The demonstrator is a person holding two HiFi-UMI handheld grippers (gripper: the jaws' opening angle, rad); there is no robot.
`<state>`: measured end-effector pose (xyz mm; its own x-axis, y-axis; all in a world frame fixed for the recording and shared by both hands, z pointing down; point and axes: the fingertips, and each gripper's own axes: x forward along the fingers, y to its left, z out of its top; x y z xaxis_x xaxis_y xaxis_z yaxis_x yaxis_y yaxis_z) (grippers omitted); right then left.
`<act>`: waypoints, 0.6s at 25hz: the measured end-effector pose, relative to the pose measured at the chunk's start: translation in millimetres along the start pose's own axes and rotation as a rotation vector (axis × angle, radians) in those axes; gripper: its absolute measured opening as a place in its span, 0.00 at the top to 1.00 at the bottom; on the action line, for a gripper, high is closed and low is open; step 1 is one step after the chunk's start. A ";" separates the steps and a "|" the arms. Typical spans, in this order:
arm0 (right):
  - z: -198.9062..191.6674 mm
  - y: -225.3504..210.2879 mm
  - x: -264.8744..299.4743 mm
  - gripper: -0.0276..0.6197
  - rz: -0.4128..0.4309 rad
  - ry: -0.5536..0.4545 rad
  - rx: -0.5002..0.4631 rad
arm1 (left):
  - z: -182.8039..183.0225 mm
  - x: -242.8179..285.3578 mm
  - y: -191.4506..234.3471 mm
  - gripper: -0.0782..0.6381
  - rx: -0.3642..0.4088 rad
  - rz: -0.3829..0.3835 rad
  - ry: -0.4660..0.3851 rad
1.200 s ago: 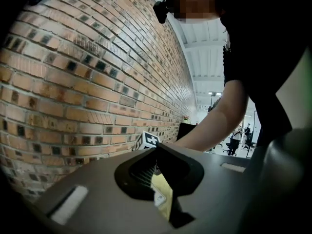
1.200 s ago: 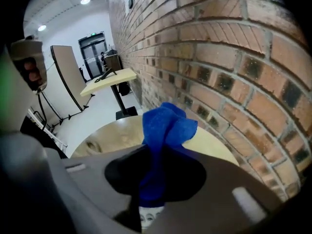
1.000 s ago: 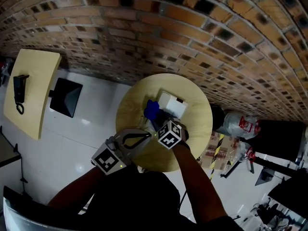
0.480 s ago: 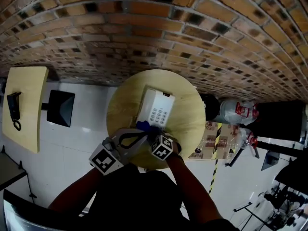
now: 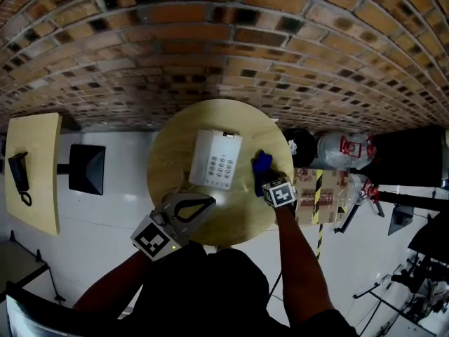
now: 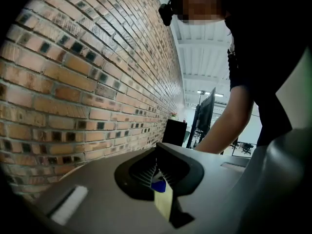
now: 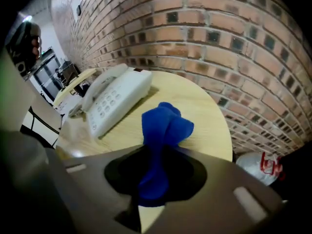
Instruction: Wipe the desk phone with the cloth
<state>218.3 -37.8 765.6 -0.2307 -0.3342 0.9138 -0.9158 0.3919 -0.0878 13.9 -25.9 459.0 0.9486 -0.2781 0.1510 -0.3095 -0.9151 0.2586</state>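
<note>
Head view first: desk phone (image 5: 216,160) lay flat on the round table (image 5: 168,160), keypad up. The right gripper (image 5: 264,175) was just to its right and clear of it, pinching the blue cloth (image 5: 262,163) so the loose wad stuck out past the tips, apparently to serve as the rubbing end. The left gripper (image 5: 209,201) hovered over the table's near edge, well apart from the phone, probably kept aside. Left gripper view looked along its jaws past the brick wall (image 6: 87,82). They were pressed together on nothing, and only a sliver of blue and tabletop showed through the slit. Right gripper view gave what the head view could not: the jaws nipping the cloth's narrow waist, and its bunched end short of the phone, not touching it.
</note>
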 end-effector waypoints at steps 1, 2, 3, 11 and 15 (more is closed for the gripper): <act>-3.7 -6.0 3.3 0.83 -0.010 0.019 0.001 | -1.3 -1.0 -0.4 0.89 -0.002 0.003 0.007; -6.5 -9.8 6.4 0.83 -0.014 0.034 -0.001 | -2.1 -2.1 -0.7 0.89 -0.005 0.006 0.012; -7.9 -11.7 8.7 0.82 -0.013 0.041 0.001 | -2.7 -3.2 -1.1 0.89 -0.005 0.010 0.015; 5.3 -6.1 5.7 0.47 0.024 -0.016 0.069 | -7.8 -3.7 -2.9 0.89 -0.018 0.010 0.028; 30.3 -1.1 -32.0 0.46 0.000 -0.147 0.057 | 0.3 -2.2 -5.7 0.89 -0.015 -0.006 -0.006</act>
<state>216.8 -53.5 724.5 -0.2728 -0.4573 0.8465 -0.9319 0.3442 -0.1144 13.6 -20.1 456.9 0.9508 -0.2744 0.1437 -0.3047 -0.9122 0.2740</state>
